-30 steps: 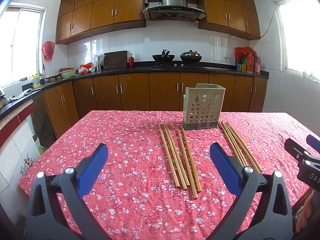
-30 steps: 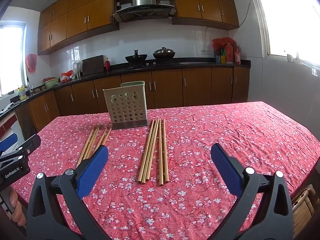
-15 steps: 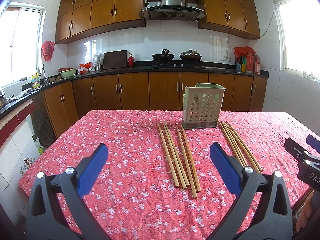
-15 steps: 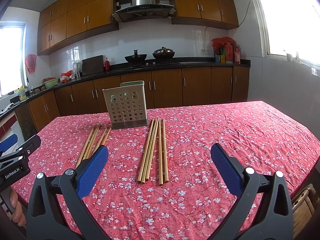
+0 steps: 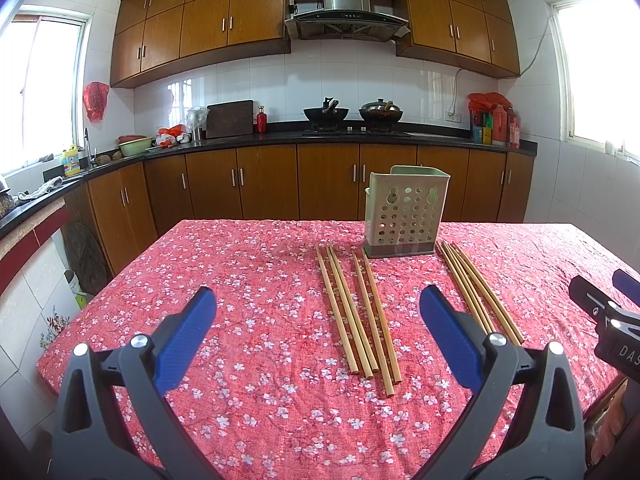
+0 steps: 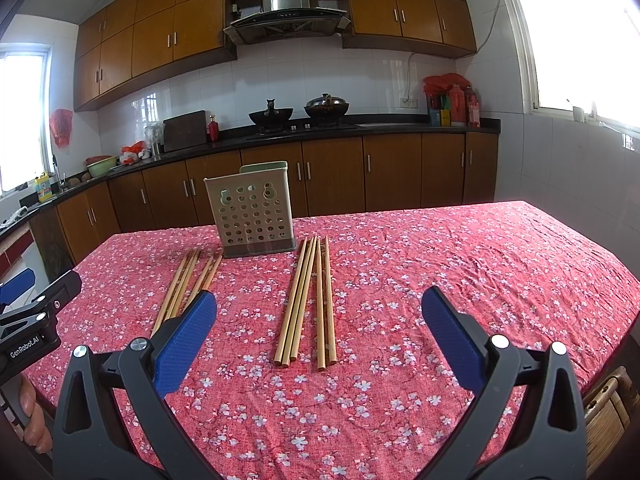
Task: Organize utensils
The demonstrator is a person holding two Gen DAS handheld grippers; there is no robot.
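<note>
Both grippers hang just over the near edge of the tabletop [image 5: 224, 264] with its red flowered cloth, and nothing is picked up yet: the left gripper [image 5: 318, 312] has its blue-padded fingers [image 5: 188, 332] spread wide and empty, and the right gripper [image 6: 320, 314] is splayed the same way, holding nothing. The thin bamboo chopsticks lie flat in two bunches, the left bunch of chopsticks [image 5: 358, 312] running back toward the left front corner of the pale green perforated plastic utensil holder [image 5: 404, 212], the right bunch of chopsticks [image 6: 308, 296] running to its other corner. Here is where it could slip, I reckon: those sticks are slim, round and touching one another, so a pinch from above may roll them apart or catch only one or two and scatter the rest. The cloth is wrinkled and loose, so fingers pressed down hard could snag it, bunch it up and drag the sticks askew. And that holder looks light and tall; long sticks lowered at a slant could knock its rim and tip it, or miss the opening
</note>
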